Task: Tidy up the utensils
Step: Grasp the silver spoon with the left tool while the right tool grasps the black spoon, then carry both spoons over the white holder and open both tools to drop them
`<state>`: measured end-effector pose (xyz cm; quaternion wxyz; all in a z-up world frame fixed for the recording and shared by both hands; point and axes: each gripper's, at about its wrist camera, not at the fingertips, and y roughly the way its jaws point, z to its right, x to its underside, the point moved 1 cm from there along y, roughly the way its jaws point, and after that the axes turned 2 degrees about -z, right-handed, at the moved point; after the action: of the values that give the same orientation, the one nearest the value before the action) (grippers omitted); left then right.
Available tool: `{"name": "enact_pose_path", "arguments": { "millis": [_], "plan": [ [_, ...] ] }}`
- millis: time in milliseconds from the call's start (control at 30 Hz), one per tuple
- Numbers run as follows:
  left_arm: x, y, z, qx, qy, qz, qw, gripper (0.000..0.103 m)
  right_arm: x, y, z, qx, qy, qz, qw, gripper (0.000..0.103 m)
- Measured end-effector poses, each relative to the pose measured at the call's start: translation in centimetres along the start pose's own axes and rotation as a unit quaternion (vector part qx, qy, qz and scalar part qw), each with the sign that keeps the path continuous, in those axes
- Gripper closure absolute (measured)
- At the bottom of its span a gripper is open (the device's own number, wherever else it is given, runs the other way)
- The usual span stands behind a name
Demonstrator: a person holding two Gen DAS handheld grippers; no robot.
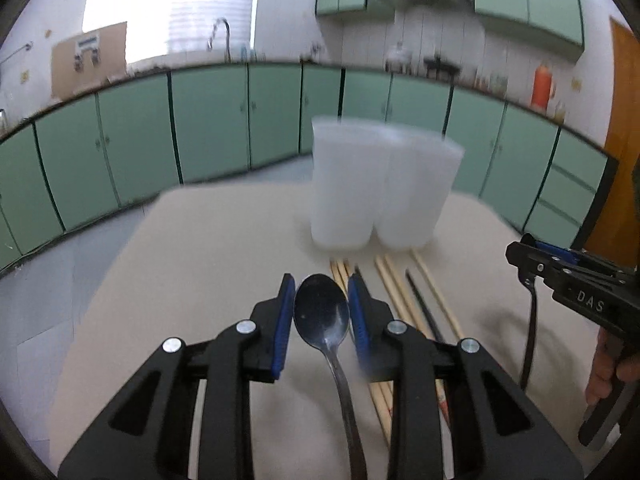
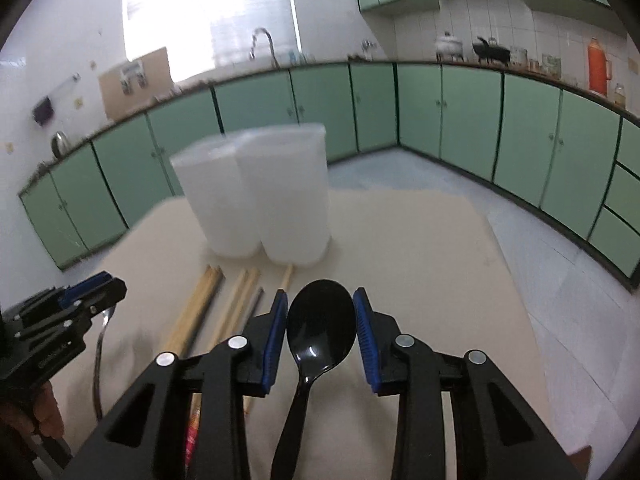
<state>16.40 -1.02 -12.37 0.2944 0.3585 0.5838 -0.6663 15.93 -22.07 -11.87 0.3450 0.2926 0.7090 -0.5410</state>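
Note:
My left gripper [image 1: 321,284] is shut on a metal spoon [image 1: 322,314]; its blue pads squeeze the bowl and the handle runs back under the jaws. In the right wrist view this left gripper [image 2: 108,284] is at the far left, with the metal spoon's handle [image 2: 98,360] hanging below it. My right gripper [image 2: 322,294] is shut on a black plastic spoon [image 2: 320,324], held the same way by the bowl. It shows at the right edge as the right gripper [image 1: 518,250], with the black spoon's handle [image 1: 530,340] dangling. Both spoons hang above the beige table [image 1: 200,260].
A white translucent two-compartment holder [image 1: 380,188] [image 2: 256,196] stands upright at the far side of the table. Several wooden chopsticks [image 1: 400,292] [image 2: 200,308] and a dark one [image 1: 424,308] lie between it and my grippers. Green cabinets line the walls. A hand [image 1: 604,368] grips the right tool.

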Motion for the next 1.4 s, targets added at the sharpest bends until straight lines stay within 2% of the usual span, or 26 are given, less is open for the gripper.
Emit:
{"name": "enact_pose_path", "arguments": {
  "millis": [100,133,400,633,700,833,967,1067,1400],
  "plan": [
    [-1.1,-1.3,-0.6,0.009,-0.022,0.037,0.999,0.077,-1.6,-1.1,-0.2,-0.007,-0.016,0.05,0.999,0.07],
    [-1.8,-1.6,-1.6,0.012,-0.027,0.052,0.9982,0.077,-2.1,-1.2,-0.3,-0.007,-0.021,0.06,0.998,0.07],
    [-6.5,-3.9,-1.8,0.035,-0.052,0.137,0.9885,0.078,-8.0,-1.6,-0.1,-0.045,-0.012,0.14,0.989,0.07],
    [-14.2,-3.6,0.1,0.057,-0.045,0.213,0.9743,0.078,-14.2,0.5,0.3,-0.053,-0.004,0.205,0.977,0.07],
    [-16.2,-2.6,0.9,0.066,-0.043,0.223,0.9717,0.078,-15.7,1.5,0.4,-0.051,-0.001,0.216,0.975,0.07],
    [-18.0,0.4,2.0,0.07,-0.035,0.217,0.973,0.078,-16.9,4.0,0.4,-0.036,-0.006,0.221,0.975,0.07],
    [-17.3,4.7,2.2,0.067,-0.037,0.173,0.982,0.078,-16.1,6.8,0.4,-0.021,-0.017,0.196,0.98,0.07],
    [-16.0,7.1,1.9,0.064,-0.035,0.14,0.9874,0.078,-14.5,7.9,0.7,-0.029,-0.017,0.176,0.984,0.07],
    [-13.2,9.3,0.0,0.056,-0.026,0.095,0.9936,0.076,-11.2,8.6,1.3,-0.059,-0.01,0.132,0.989,0.069]
  ]
}}
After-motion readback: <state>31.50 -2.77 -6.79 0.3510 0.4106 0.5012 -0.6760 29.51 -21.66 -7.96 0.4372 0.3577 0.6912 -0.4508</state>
